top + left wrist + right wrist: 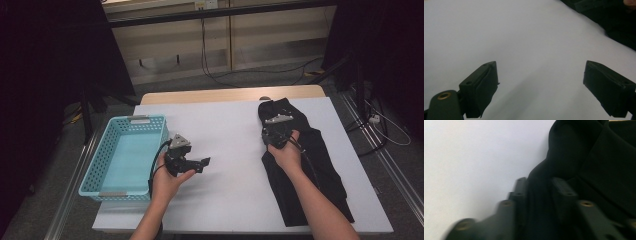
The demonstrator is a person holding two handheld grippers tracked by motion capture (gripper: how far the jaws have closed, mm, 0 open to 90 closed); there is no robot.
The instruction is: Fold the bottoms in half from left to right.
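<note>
A long black garment lies lengthwise along the right side of the white table. My right gripper sits at the garment's far end, and in the right gripper view its narrow jaws pinch a raised fold of the black cloth at the garment's left edge. My left gripper hovers low over the bare table just right of the basket, pointing right. In the left gripper view its fingers stand wide open with nothing between them, and the black garment shows far off.
A light blue plastic basket stands empty at the left edge of the table. White tabletop stretches between the two hands. Beyond the table are a wooden strip, floor cables and dark curtains.
</note>
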